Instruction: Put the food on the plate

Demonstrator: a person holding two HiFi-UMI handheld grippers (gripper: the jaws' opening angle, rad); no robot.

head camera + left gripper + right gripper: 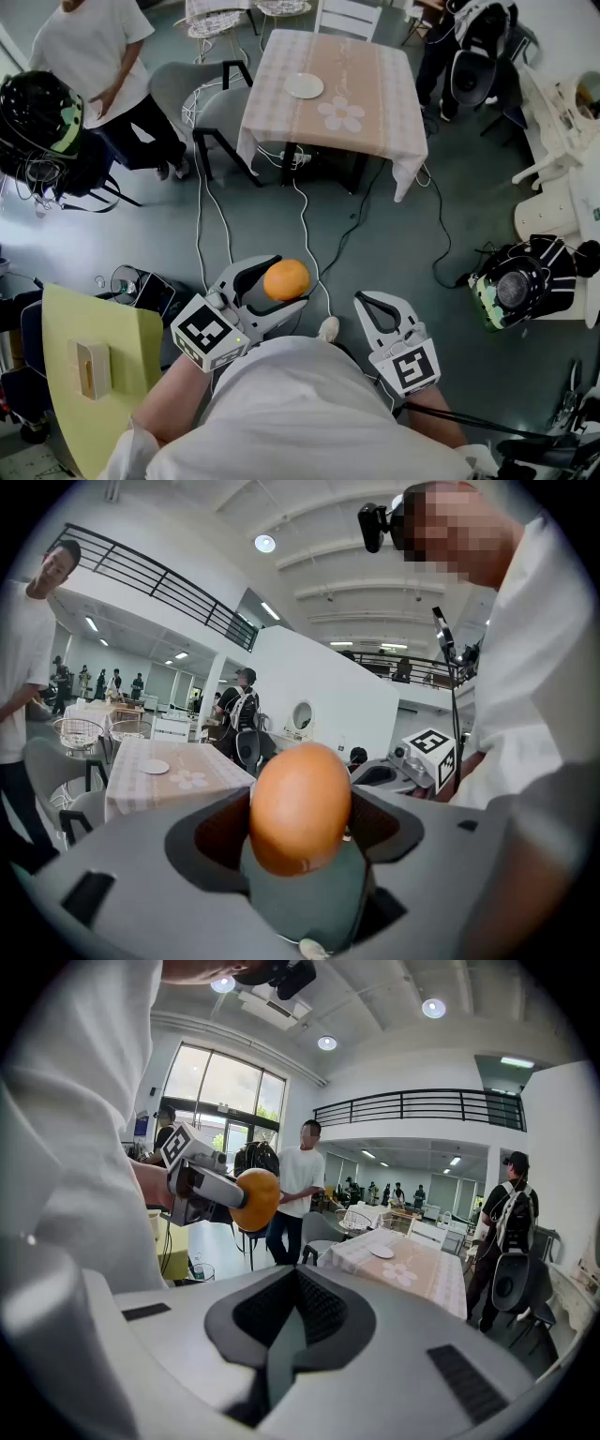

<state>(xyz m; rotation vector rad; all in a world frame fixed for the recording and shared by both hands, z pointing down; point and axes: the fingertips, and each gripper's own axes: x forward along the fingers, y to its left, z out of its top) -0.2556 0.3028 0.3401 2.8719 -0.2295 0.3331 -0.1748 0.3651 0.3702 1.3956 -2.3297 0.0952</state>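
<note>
I find no readable text, brand, number or sign anywhere in these views. The closest things are the black-and-white square patterns on the left marker cube [208, 337] of the left gripper [284, 281] and the right marker cube [415, 367] of the right gripper [364, 302]. They're coded blocks, not letters or digits.

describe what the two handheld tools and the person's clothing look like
Both the left tool and the right tool have pale grey plastic bodies with curved jaws lined in dark ribbed pads. Each carries a white cube printed with black square markers. A black cable trails from the right tool. The person wears a white top.
</note>
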